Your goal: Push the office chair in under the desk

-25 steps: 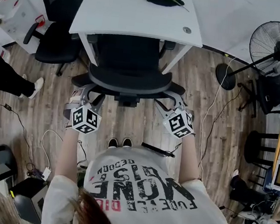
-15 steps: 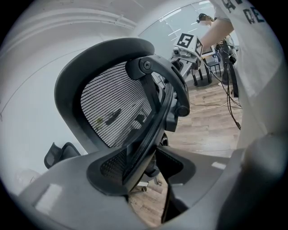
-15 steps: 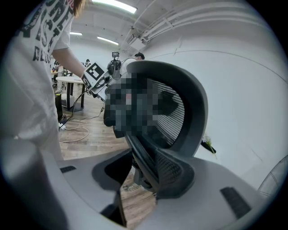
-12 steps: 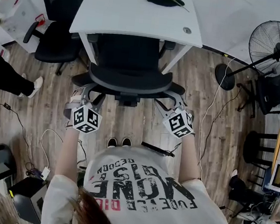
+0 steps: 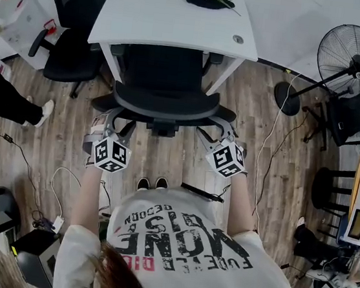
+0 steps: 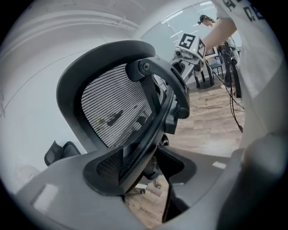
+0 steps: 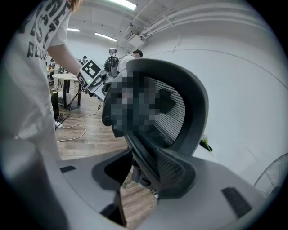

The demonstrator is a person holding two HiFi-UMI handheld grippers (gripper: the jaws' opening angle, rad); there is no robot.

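Black chair [image 5: 164,83] — L tongs [image 5: 109,116], R tongs [image 5: 208,126]

A wood-plank floor [image 5: 58,125] is carrying a white desk [image 5: 170,15], black office chair [image 5: 164,83], standing fan [image 5: 356,61] and loose cables [image 5: 267,151].

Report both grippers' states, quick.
Left gripper: closed on the chair back.
Right gripper: closed on the chair back too.

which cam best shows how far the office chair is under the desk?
Head view: from above, the desk covers the front of the office chair; the backrest sticks out. Both gripper views show just the mesh backrest close up, no clear desk edge.
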